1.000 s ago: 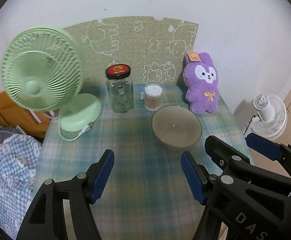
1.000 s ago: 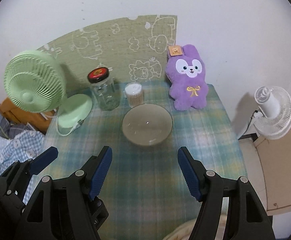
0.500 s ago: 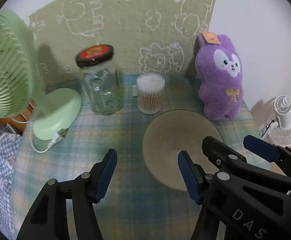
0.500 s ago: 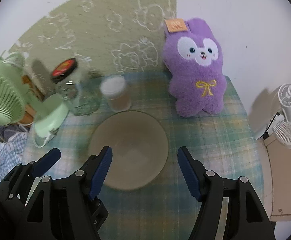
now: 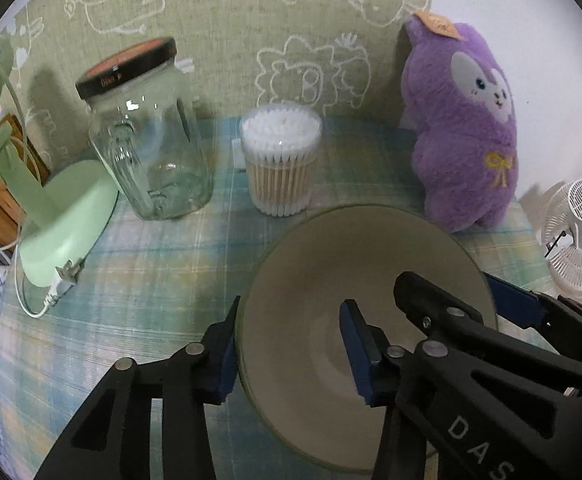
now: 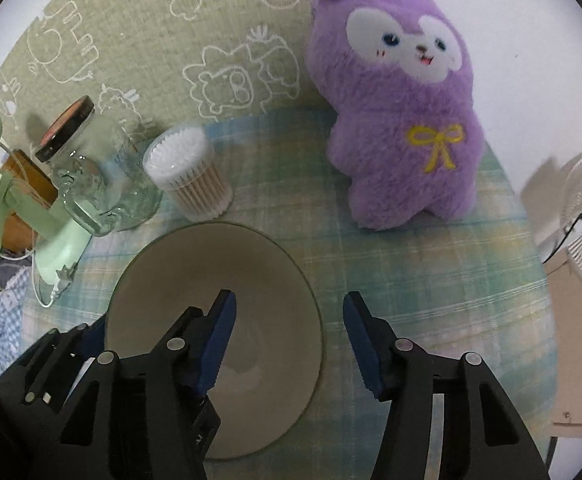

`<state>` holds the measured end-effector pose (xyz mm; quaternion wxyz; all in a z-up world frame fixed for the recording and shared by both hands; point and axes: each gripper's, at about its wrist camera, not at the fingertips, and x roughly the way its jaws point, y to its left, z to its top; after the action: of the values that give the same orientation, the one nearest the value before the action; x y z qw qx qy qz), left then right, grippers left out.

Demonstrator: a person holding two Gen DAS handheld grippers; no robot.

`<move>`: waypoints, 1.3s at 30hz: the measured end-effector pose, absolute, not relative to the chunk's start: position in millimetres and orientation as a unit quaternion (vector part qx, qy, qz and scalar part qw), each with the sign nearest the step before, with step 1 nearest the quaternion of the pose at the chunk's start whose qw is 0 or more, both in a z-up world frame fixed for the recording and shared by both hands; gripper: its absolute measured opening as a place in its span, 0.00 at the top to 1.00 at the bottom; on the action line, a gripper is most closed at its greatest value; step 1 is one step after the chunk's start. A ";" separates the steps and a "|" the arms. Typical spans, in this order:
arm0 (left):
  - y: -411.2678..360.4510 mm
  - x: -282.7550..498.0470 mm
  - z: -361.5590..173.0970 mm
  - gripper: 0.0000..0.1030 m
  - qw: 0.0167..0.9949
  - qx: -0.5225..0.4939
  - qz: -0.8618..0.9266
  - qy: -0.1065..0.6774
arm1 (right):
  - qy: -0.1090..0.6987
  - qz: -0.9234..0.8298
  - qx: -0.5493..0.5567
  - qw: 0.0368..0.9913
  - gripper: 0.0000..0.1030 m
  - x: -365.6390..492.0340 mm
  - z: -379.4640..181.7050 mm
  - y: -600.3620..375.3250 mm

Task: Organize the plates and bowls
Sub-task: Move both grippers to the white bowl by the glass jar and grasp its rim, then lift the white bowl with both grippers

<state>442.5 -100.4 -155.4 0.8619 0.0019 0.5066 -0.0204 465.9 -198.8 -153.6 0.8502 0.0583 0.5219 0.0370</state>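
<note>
A beige bowl (image 5: 323, 264) (image 6: 211, 264) sits on the plaid tablecloth (image 5: 151, 280). My left gripper (image 5: 291, 354) straddles the bowl's left rim, one blue pad against the outer wall and the other hanging inside the bowl. Its jaws are closing and do not pinch the wall. My right gripper (image 6: 289, 344) straddles the right rim, left pad inside and right pad outside. It is closing too, with a gap on both sides of the rim.
Behind the bowl stand a glass jar (image 5: 151, 152) with a black lid, a tub of cotton swabs (image 5: 279, 160) and a purple plush toy (image 5: 467, 128). A green fan's base (image 5: 63, 224) sits at the left. A white fan (image 5: 579, 240) stands beyond the table's right edge.
Both grippers came down and forward to the bowl. Their jaws narrowed, and each now has a part of the bowl's rim between its fingers.
</note>
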 end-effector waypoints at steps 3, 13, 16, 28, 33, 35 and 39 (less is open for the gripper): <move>-98.0 444.8 -160.2 0.69 0.858 0.002 -0.016 0.514 | 0.530 0.034 0.053 0.846 0.64 470.0 -158.9 -199.1; -99.6 445.1 -162.1 0.73 0.850 0.009 -0.018 0.527 | 0.539 0.035 0.070 0.839 0.66 468.7 -161.7 -204.6; -102.8 440.8 -158.8 0.73 0.852 0.017 -0.023 0.523 | 0.534 0.028 0.063 0.843 0.66 460.7 -156.3 -204.9; -97.9 390.1 -126.4 0.73 0.853 0.015 -0.036 0.520 | 0.527 0.016 0.061 0.848 0.66 406.2 -121.5 -197.7; -91.0 359.3 -106.6 0.73 0.858 0.015 -0.042 0.512 | 0.520 0.011 0.057 0.852 0.66 377.8 -101.4 -188.0; -87.6 349.1 -99.5 0.73 0.860 0.014 -0.043 0.509 | 0.516 0.010 0.056 0.855 0.66 362.9 -91.6 -183.6; -77.9 321.8 -83.0 0.73 0.862 0.015 -0.045 0.505 | 0.511 0.009 0.056 0.858 0.66 333.0 -75.0 -175.8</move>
<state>321.8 -77.9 -83.0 0.8617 0.0147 0.5052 -0.0449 333.0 -175.8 -75.0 0.8578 0.0564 0.5108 0.0091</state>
